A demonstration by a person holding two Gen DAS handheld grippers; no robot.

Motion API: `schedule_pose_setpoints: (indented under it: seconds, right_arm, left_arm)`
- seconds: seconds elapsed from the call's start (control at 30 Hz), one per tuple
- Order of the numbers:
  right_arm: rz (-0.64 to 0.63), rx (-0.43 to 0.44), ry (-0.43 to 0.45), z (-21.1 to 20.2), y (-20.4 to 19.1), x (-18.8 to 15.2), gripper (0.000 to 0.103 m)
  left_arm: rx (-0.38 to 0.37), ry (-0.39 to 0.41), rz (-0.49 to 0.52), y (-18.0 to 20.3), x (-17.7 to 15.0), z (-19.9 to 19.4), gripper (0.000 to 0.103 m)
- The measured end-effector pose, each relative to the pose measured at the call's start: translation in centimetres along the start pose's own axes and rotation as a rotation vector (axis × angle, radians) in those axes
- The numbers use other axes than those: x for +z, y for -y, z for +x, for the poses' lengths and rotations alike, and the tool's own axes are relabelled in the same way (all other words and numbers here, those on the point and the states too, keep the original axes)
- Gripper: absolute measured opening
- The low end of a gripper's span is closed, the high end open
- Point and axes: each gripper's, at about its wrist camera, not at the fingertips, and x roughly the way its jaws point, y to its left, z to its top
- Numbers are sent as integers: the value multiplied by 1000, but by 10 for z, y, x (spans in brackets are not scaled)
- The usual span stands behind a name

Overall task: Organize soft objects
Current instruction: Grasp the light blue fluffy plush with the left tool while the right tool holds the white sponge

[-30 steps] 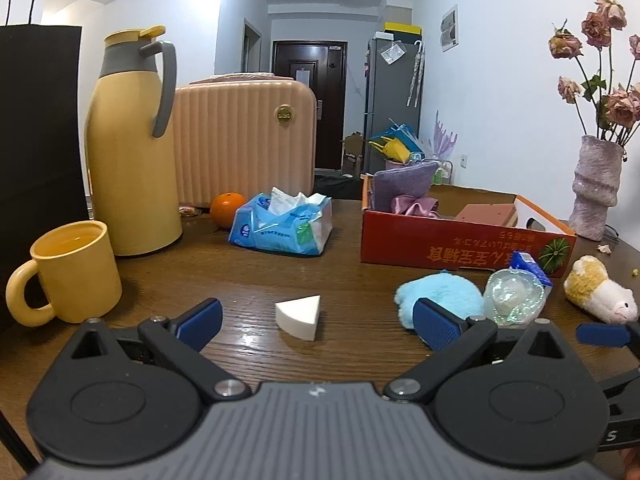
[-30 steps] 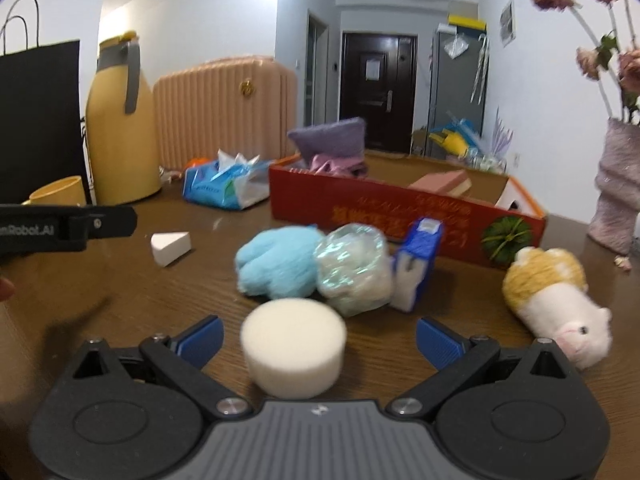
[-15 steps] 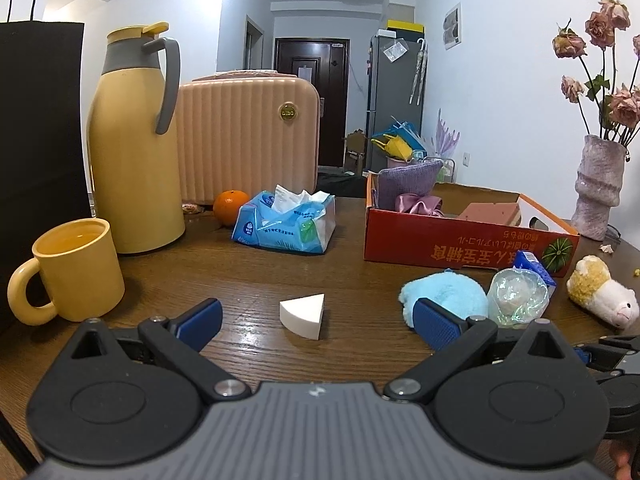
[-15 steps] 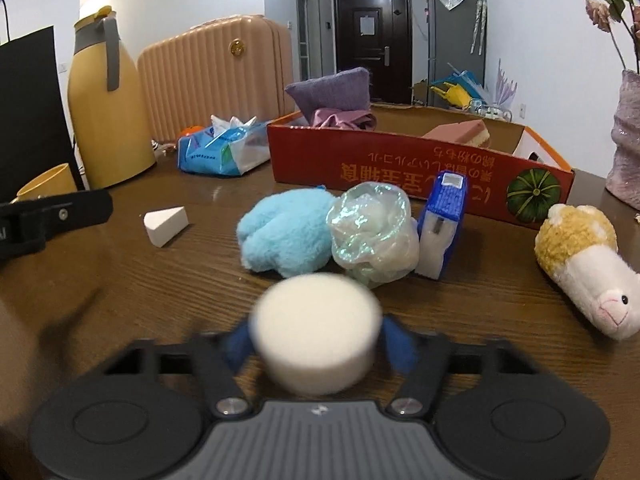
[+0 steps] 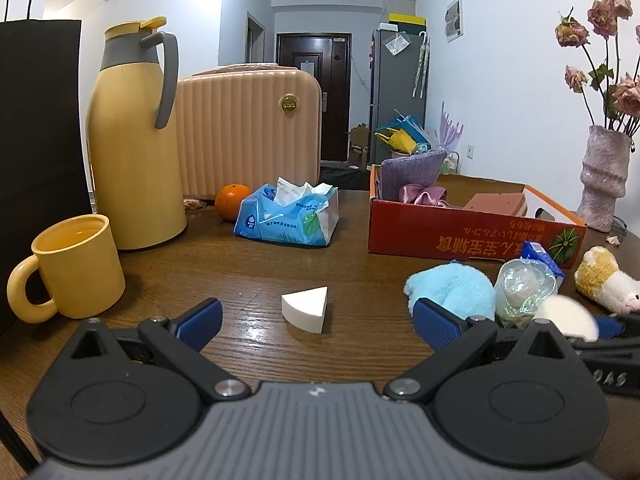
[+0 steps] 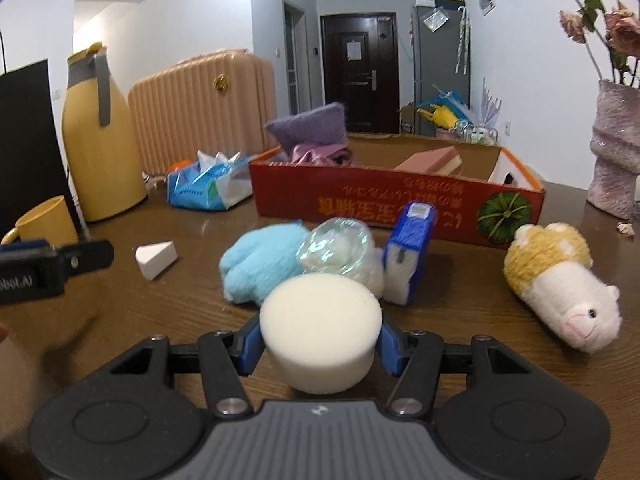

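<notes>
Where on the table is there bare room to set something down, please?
Bare wood lies between the yellow mug and white wedge sponge. It is crowded before the red box, around the blue plush.

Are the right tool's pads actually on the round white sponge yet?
Touching. In the right wrist view both blue pads of the right tool press the sides of the round white sponge.
</notes>
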Motion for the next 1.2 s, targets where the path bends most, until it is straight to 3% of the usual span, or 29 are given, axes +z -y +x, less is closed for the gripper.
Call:
schedule_pose_setpoints:
  seconds: [0.47, 0.83, 1.2]
  right_arm:
    - [60, -56, 88, -16, 45, 7, 56]
    - [111, -136, 128, -20, 87, 11, 56]
    - [140, -198, 154, -20, 117, 13, 56]
  left_arm:
    - [-20, -20, 66, 23, -3, 14, 103]
    - [-75, -71, 142, 70, 2, 46, 103]
    - [-108, -127, 148, 90, 10, 82, 103]
